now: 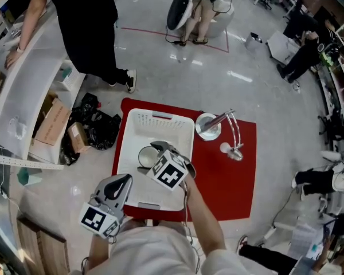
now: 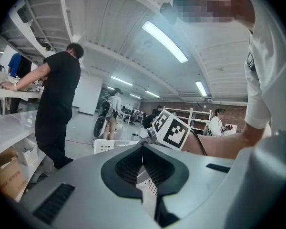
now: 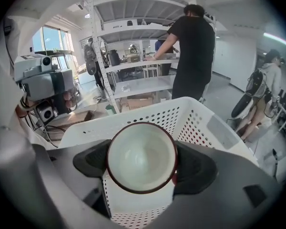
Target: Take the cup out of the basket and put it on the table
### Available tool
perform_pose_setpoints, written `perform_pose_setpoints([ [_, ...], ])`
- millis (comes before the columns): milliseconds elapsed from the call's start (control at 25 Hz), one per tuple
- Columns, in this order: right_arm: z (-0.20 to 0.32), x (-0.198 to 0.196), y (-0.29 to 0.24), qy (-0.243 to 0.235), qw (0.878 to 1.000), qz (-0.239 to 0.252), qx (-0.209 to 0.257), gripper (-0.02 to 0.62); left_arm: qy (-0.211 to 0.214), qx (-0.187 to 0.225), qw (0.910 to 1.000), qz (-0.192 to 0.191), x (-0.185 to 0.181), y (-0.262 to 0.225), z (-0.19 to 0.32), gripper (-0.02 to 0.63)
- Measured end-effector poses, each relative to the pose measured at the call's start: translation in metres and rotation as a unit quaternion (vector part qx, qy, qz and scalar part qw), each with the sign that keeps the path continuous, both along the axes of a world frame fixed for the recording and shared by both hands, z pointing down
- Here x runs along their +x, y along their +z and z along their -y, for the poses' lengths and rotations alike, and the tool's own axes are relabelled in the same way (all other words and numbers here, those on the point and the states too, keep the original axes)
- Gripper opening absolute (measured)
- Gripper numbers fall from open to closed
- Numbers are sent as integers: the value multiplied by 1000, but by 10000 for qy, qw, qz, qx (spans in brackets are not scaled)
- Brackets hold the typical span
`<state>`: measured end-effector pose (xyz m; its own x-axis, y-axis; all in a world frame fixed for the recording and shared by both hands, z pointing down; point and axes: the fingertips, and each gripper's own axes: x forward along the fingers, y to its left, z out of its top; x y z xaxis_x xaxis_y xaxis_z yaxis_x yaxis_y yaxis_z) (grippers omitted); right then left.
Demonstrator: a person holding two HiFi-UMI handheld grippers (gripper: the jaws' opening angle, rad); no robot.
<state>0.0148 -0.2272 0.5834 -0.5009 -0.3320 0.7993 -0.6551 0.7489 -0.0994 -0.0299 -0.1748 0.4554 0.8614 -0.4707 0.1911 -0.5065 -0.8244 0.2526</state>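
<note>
White cup [image 3: 141, 157], dark red rim

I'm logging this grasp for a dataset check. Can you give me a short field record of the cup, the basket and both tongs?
cup: white, dark red rim, over the basket's inside
basket: white, perforated, on the red table
right tongs: closed on the cup, one jaw each side
left tongs: jaws together, nothing between them, outside the basket
stage: cup gripped, not yet on the table
</note>
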Motion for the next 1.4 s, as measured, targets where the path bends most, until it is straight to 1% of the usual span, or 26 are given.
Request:
perform_pose_setpoints([
  [360, -16, 13, -25, 65, 9999, 80, 72, 410, 203, 41, 9998, -34, 13, -2, -7, 11],
  [720, -27, 31, -54, 281, 9994, 116, 188, 410, 437, 71, 9990, -93, 26, -8, -10, 11],
  [960, -39, 45, -69, 496, 9981, 127, 338, 410, 607, 90, 9980, -123, 37, -8, -13, 11],
  [1400, -61, 83, -89, 983, 9938, 119, 510, 410, 1121, 123, 9935, -168, 69, -12, -25, 11],
])
